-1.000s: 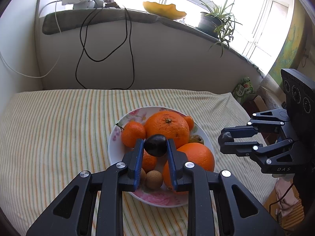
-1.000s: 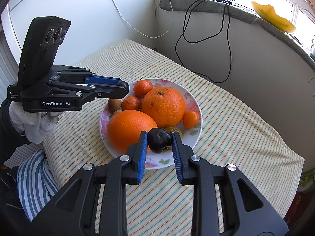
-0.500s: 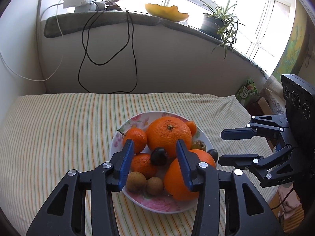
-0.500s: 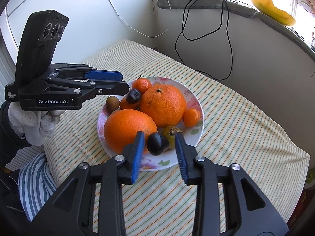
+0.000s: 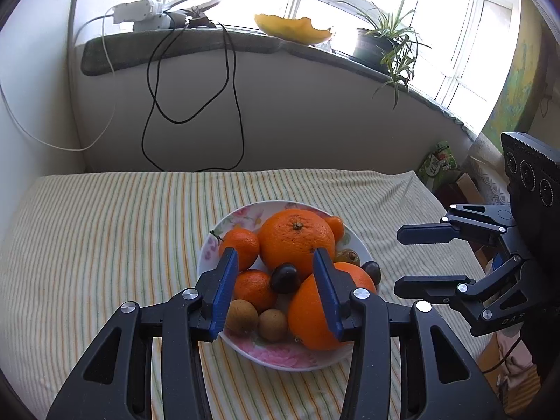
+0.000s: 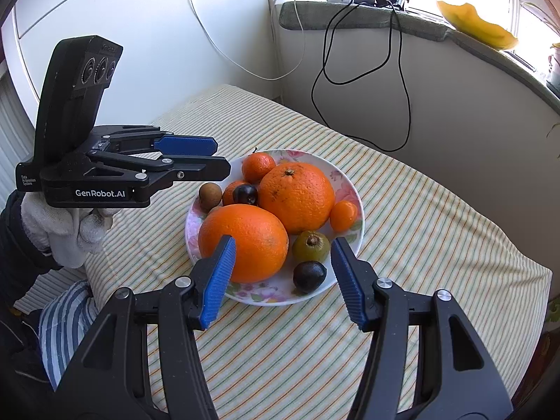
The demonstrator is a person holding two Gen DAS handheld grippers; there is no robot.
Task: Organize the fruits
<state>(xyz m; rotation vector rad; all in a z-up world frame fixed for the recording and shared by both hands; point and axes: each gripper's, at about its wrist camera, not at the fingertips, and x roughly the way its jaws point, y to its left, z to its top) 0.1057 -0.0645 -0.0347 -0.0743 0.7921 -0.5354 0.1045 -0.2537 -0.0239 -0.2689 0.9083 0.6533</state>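
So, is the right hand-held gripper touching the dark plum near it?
Apart. The right wrist view shows the dark plum on the plate, clear of both open fingers.

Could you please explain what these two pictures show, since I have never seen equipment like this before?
No robot is here: a person holds a two-finger gripping tool in each hand, and a fisheye camera on each looks forward along its fingers. One picture is taken from the left tool, the other from the right tool; each also shows the other tool from the side. A gloved hand grips the left one. On the striped cloth sits a flowered plate with two large oranges, small tangerines, brown longan-like fruits, a green fruit and two dark plums. Both tools have just been opening. Neither holds anything: the plums lie on the plate, free of the pads.
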